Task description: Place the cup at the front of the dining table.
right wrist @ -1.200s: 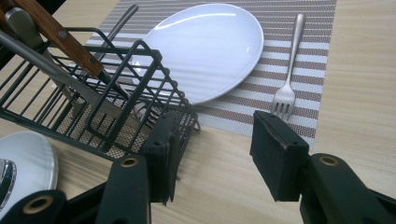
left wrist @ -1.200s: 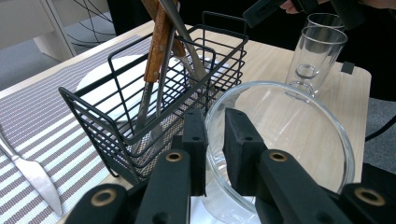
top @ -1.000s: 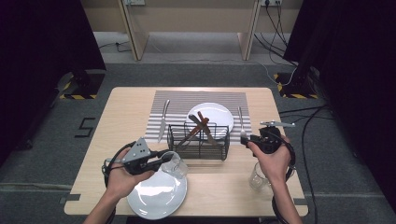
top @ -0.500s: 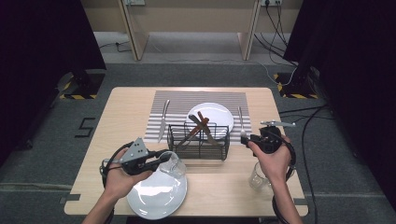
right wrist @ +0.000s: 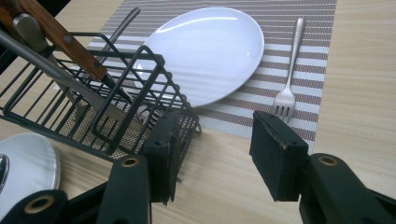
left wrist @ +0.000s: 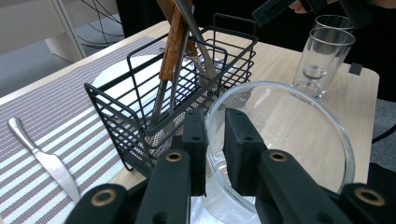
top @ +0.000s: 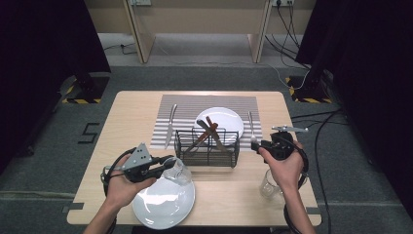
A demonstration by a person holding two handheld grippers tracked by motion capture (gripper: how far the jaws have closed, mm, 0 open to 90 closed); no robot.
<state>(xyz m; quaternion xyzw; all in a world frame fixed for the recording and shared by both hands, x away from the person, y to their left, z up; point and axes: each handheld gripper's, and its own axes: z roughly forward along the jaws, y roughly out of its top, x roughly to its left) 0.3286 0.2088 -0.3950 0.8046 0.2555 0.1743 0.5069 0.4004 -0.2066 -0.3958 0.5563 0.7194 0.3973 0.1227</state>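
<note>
Glass bowl pinched by its rim, just in front of the wire basket.
Left gripper is shut tight on the thin rim — smooth, slippery, easy to break; right gripper hangs wide open, holding nothing.

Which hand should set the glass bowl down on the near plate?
Left. Its gripper is shut on the glass bowl's rim, right over the near plate. The right gripper is open by the basket.

No visible change: glass bowl, left claw, right claw unmoved.
</note>
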